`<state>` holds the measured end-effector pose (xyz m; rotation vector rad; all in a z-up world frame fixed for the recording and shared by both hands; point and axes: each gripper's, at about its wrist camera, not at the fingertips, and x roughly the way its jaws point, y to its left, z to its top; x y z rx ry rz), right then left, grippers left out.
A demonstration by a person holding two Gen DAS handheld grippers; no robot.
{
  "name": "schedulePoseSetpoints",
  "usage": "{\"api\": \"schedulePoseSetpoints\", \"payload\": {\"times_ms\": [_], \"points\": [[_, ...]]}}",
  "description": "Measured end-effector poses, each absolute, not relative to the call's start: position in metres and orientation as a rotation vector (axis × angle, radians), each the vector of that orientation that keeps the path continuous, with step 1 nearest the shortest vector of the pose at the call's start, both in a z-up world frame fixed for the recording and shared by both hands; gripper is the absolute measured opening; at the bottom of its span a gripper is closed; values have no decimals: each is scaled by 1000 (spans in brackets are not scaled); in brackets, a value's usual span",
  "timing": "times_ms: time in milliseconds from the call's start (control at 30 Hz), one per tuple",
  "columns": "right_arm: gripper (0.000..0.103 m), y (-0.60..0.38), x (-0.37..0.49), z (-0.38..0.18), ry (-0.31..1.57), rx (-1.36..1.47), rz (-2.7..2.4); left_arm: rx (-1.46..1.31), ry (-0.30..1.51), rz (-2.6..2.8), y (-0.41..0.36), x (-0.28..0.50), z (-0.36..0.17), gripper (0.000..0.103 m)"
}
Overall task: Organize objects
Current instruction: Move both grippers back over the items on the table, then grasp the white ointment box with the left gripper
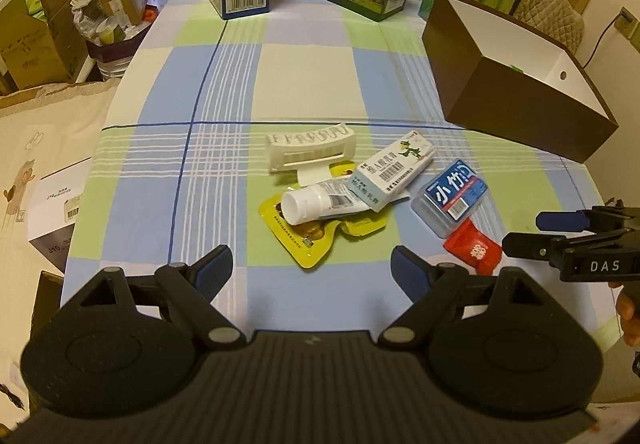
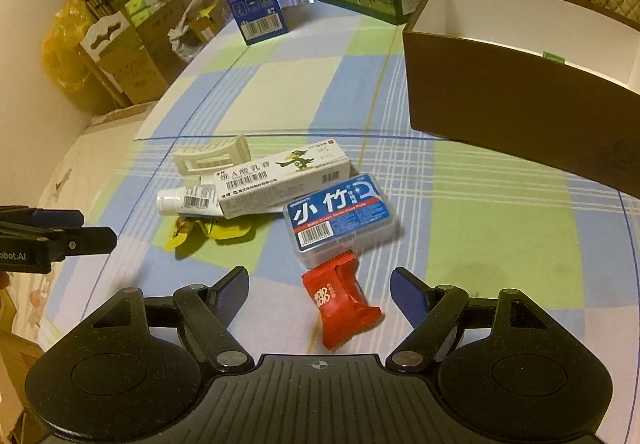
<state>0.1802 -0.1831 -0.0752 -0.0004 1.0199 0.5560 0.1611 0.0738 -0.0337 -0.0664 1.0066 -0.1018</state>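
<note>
Both my hand-held grippers, left (image 1: 312, 264) and right (image 2: 320, 284), stand wide open, holding nothing. The red packet (image 2: 340, 308) lies between my right fingers, low centre. I judge pickup pending: close, then carry to the brown box (image 2: 500, 92), upper right.

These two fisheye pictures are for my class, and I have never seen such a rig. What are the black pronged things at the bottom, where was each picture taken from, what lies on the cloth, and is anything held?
Each black pronged thing is a two-finger gripper that a person holds by hand, with a camera looking along its fingers. One picture comes from the left gripper, the other from the right gripper; each also shows the other at its edge. Both are open and hold nothing.

On the checked tablecloth lie a white clip, a white tube on yellow packets, a long ointment carton, a blue floss-pick case and a red sachet. A brown box, open on top, stands to the right.
</note>
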Motion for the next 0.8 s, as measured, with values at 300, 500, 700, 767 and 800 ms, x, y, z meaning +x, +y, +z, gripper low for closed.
{"api": "schedulePoseSetpoints", "payload": {"times_ms": [300, 500, 700, 767, 800], "points": [[76, -180, 194, -82, 1035, -8, 550, -68, 1008, -101, 76, 174, -39, 84], [76, -181, 203, -84, 1042, -5, 536, -59, 1007, -120, 72, 187, -43, 83], [76, -191, 213, -85, 1052, 11, 499, -15, 1004, -187, 54, 204, -50, 81], [76, -196, 215, -86, 1052, 17, 484, 11, 998, -221, 45, 212, -52, 80], [76, -200, 216, -86, 1053, 22, 474, 27, 993, -241, 40, 217, -53, 78]]}}
